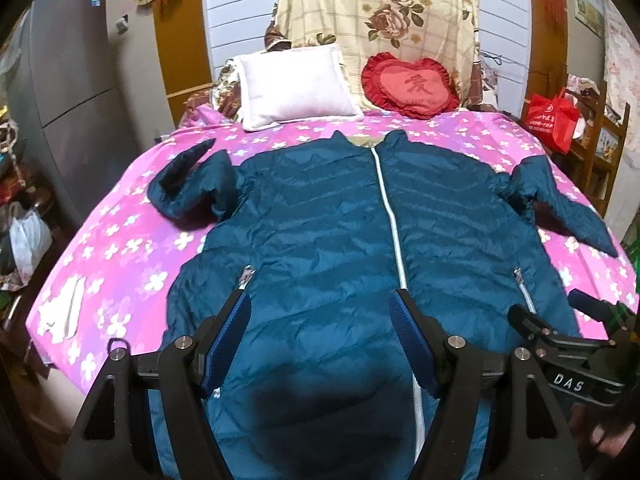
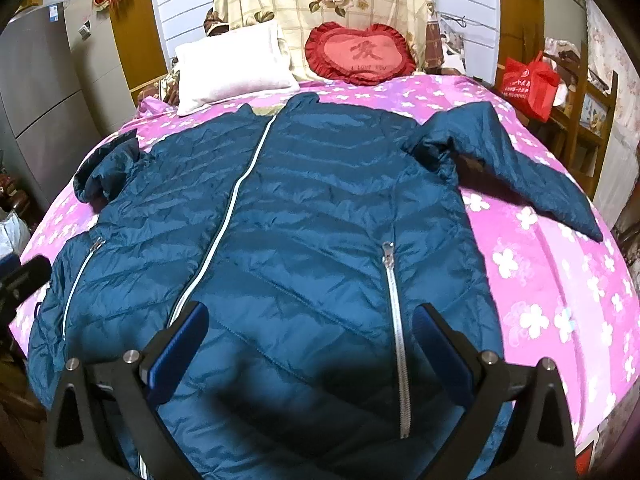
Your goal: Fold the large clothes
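Note:
A dark teal quilted jacket (image 1: pixel 320 216) lies face up and zipped on the pink flowered bedspread (image 1: pixel 120 240), collar toward the pillows, white zip down the middle. It also shows in the right wrist view (image 2: pixel 312 208). Its left sleeve (image 1: pixel 188 184) is bunched up; its right sleeve (image 2: pixel 516 164) lies spread outward. My left gripper (image 1: pixel 320 304) is open and empty above the jacket's lower left half. My right gripper (image 2: pixel 312 316) is open and empty above the lower right half, near the pocket zip (image 2: pixel 394 292). The right gripper also shows in the left wrist view (image 1: pixel 576 312).
A white pillow (image 1: pixel 296 84) and a red heart cushion (image 1: pixel 412 84) lie at the bed's head. White paper (image 1: pixel 64 312) lies at the bedspread's left edge. A grey cabinet (image 1: pixel 68 96) stands left. A red bag (image 1: pixel 552 120) sits on a wooden shelf at the right.

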The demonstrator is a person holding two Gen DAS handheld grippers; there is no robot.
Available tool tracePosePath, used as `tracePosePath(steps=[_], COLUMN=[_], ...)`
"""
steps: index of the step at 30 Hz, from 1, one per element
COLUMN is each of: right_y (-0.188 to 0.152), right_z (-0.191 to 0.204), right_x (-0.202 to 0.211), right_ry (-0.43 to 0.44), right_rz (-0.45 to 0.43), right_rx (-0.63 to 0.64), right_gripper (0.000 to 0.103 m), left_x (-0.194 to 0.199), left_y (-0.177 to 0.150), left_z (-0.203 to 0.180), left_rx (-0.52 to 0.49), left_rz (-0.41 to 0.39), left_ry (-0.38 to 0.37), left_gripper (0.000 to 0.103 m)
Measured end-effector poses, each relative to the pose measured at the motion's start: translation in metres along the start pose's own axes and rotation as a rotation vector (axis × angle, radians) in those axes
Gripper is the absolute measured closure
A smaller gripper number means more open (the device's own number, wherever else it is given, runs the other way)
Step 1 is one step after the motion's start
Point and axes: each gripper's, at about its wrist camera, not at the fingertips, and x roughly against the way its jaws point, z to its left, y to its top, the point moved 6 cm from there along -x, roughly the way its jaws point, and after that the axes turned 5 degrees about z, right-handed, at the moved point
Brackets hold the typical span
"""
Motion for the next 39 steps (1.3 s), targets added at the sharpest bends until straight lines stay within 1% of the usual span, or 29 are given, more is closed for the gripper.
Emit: tracePosePath(steps=[2, 3, 7, 9, 13, 17, 20, 24, 29, 33, 35, 39], right_y=[0.005, 0.008, 0.030, 0.041, 0.064, 0.078, 0.085, 0.094, 0.100, 0.104, 0.105, 0.102], right_z=[0.000, -0.001, -0.002, -0.003, -0.003, 0.004, 0.011, 0.021, 0.035, 0.045, 0.050, 0.061], right_x=[0.002, 0.003, 0.006, 0.005, -0.003, -0.021, -0.039, -0.058, -0.087, -0.107, -0.116, -0.129], right_ry=[0.001, 0.000, -0.017, -0.017, 0.001, 0.025, 0.041, 0.069, 0.049, 0.046, 0.051, 0.067], right_rz=[-0.005, -0.010, -0.040, -0.047, -0.048, -0.031, -0.011, -0.038, -0.015, 0.004, 0.004, 0.014], right_rx=[0.004, 0.006, 0.023, 0.020, 0.003, -0.012, -0.014, -0.022, 0.010, 0.021, 0.022, 0.023], right_gripper=[0.000, 0.000, 0.000, 0.000, 0.000, 0.000, 0.000, 0.000, 0.000, 0.000, 0.000, 0.000], left_x=[-0.004, -0.007, -0.014, -0.022, -0.043, -0.065, -0.078, -0.097, -0.121, -0.138, -0.145, -0.146], left_y=[0.007, 0.012, 0.026, 0.033, 0.042, 0.047, 0.051, 0.057, 0.064, 0.068, 0.073, 0.090], left_z=[0.000, 0.000, 0.000, 0.001, 0.005, 0.013, 0.018, 0.028, 0.042, 0.054, 0.064, 0.095], left_rx=[0.019, 0.025, 0.031, 0.029, 0.033, 0.058, 0.068, 0.077, 0.087, 0.102, 0.112, 0.140], left_rz=[0.004, 0.000, -0.038, -0.044, -0.028, -0.011, -0.006, 0.003, 0.016, 0.034, 0.045, 0.023], left_ry=[-0.031, -0.034, -0.022, -0.017, -0.001, -0.002, 0.005, 0.028, 0.051, 0.055, 0.054, 0.075], left_gripper=[0.052, 0.052, 0.052, 0.052, 0.052, 0.052, 0.052, 0.052, 0.052, 0.052, 0.052, 0.052])
